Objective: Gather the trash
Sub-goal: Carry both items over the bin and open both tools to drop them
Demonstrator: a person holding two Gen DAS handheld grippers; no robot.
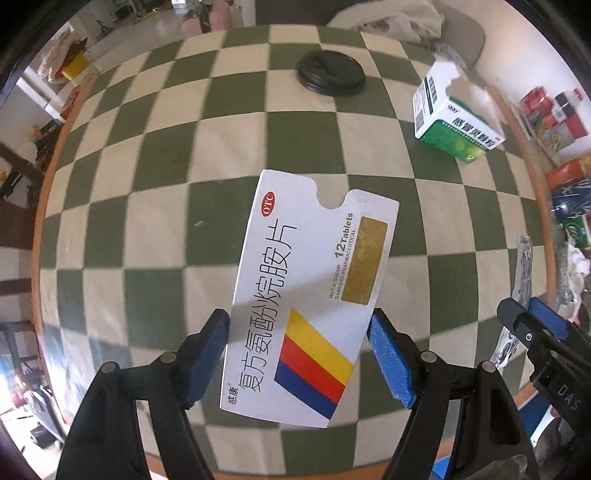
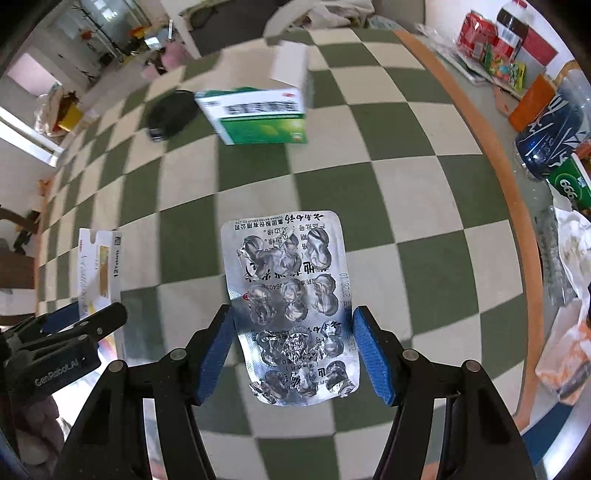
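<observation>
My left gripper (image 1: 299,354) is shut on a white medicine box (image 1: 310,295) with yellow, red and blue stripes, held above the checkered table; the box also shows in the right wrist view (image 2: 98,269). My right gripper (image 2: 293,350) is shut on an empty silver blister pack (image 2: 291,306), held above the table. The right gripper shows at the right edge of the left wrist view (image 1: 532,325), the left gripper at the left of the right wrist view (image 2: 74,332). A green and white medicine box (image 1: 454,114) stands open on the table farther back; it also shows in the right wrist view (image 2: 258,114).
A black round lid (image 1: 330,74) lies at the far side of the green-and-white checkered table (image 1: 166,155). Beyond the table's orange right edge (image 2: 491,155) lie a blue bottle (image 2: 554,129), a green can (image 2: 569,184), crumpled wrappers (image 2: 569,295) and red packages (image 2: 506,33).
</observation>
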